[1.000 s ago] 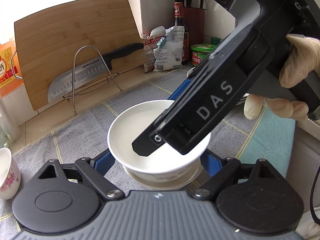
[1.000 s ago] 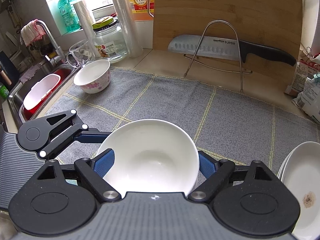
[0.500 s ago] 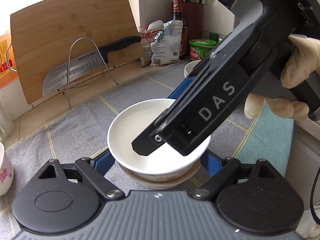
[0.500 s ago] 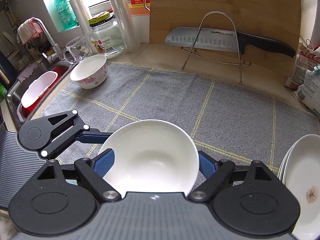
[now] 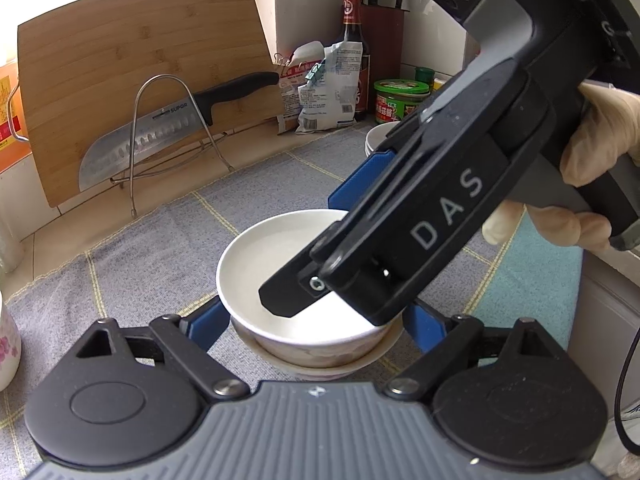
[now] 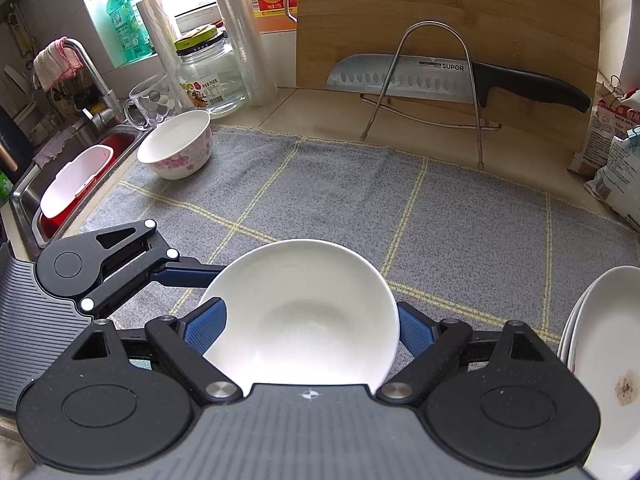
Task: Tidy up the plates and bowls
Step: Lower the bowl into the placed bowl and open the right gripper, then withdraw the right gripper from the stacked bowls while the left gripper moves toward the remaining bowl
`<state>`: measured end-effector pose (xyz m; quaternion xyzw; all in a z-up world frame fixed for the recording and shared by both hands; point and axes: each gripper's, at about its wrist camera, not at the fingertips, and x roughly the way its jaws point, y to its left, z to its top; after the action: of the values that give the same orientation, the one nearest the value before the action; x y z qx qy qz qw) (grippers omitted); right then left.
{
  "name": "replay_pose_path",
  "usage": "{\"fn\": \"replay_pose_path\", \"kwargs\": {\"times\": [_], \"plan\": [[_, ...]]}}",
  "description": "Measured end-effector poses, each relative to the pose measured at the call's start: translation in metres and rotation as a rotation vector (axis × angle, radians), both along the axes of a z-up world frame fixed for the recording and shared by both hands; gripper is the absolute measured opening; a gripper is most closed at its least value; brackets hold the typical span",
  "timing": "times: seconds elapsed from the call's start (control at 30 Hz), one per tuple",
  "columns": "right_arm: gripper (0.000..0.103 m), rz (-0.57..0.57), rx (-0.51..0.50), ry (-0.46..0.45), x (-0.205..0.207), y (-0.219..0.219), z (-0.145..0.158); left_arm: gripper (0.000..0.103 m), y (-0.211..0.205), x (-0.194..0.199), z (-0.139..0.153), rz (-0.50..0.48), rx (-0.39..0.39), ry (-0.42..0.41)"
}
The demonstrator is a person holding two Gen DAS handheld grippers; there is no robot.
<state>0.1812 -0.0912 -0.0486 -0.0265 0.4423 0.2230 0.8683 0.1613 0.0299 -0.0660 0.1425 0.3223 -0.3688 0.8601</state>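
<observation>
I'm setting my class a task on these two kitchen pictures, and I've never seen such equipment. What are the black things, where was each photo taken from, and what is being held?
There is no robot here. A person holds a hand-operated claw in each hand, each with a camera looking along its two blue-padded fingers. One picture is from the left claw, the other from the right claw. A gloved hand grips the right one. On the grey cloth, a white bowl sits nested in a second bowl. Both claws straddle them, and the right claw's jaws have just been opening around the white bowl. Nearby are a flowered bowl, stacked plates and a knife.
</observation>
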Motion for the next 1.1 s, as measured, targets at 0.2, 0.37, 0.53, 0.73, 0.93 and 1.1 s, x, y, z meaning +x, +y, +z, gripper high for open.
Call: {"fn": "replay_pose_path", "kwargs": {"times": [0.2, 0.37, 0.53, 0.73, 0.93, 1.1], "plan": [[0.103, -0.027, -0.005, -0.032, -0.007, -0.003, 0.005, 0.095, 0.009, -0.006, 0.002, -0.005, -0.009, 0.0], [0.103, -0.088, -0.054, -0.091, -0.02, -0.008, 0.003, 0.096, 0.02, -0.01, 0.002, 0.021, -0.001, 0.009], [0.103, -0.111, -0.087, -0.111, -0.038, -0.001, -0.006, 0.096, 0.029, -0.013, -0.001, 0.035, 0.005, 0.019], [0.103, -0.131, -0.134, -0.145, -0.047, 0.01, -0.012, 0.096, 0.032, -0.017, -0.002, 0.032, 0.01, 0.012], [0.103, -0.136, -0.148, -0.158, -0.05, 0.013, -0.01, 0.096, 0.041, -0.02, -0.003, 0.051, 0.014, 0.001], [0.103, -0.128, -0.147, -0.187, -0.048, 0.017, 0.002, 0.096, 0.062, -0.016, -0.004, 0.115, 0.009, -0.006]]}}
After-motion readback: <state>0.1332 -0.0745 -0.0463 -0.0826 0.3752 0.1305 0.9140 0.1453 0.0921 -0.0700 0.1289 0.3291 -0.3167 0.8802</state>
